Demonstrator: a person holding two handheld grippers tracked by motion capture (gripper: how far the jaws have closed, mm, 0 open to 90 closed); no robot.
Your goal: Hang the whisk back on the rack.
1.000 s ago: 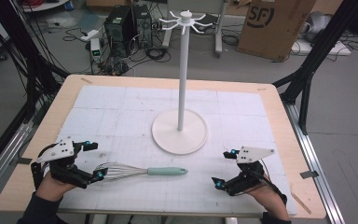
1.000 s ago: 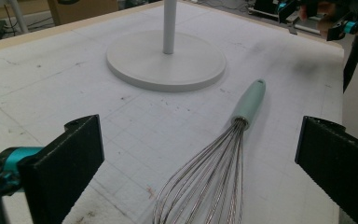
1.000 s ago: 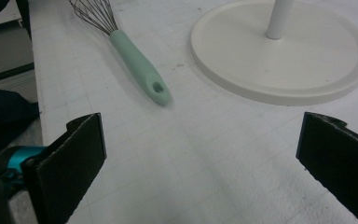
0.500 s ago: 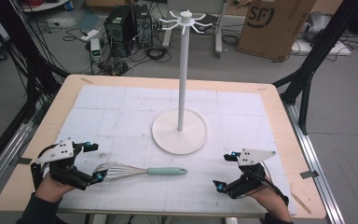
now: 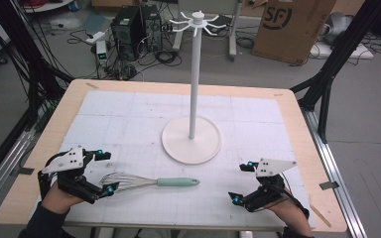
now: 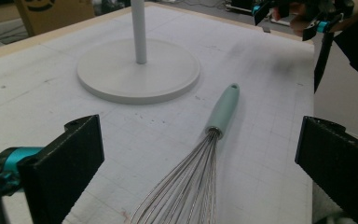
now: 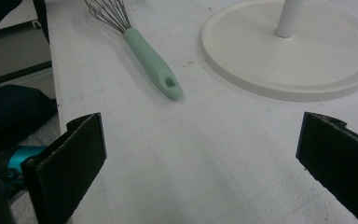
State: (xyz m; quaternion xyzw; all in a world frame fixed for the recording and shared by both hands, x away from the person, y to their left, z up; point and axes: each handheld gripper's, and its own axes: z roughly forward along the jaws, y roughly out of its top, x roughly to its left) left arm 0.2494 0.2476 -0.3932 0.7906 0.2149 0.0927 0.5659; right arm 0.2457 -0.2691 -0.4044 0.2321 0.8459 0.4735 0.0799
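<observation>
Barely anything has changed over the last second: the left gripper point(image 5: 105, 171) stays parked with jaws spread around the wire end of the whisk point(image 5: 151, 181), not pinching yet, so pickup hasn't started. The right gripper point(image 5: 240, 182) has only nudged a bit, also wide open, well apart. Whisk lies flat near the front edge, steel loops, mint-green handle pointing right, before the white stand point(image 5: 192, 140).

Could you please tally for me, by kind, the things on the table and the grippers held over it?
Whisks: 1, the whisk with a mint-green handle.
Hook stands: 1, the white hook stand.
Grippers: 2, the left gripper and the right gripper, both open.
Total: 4.
</observation>
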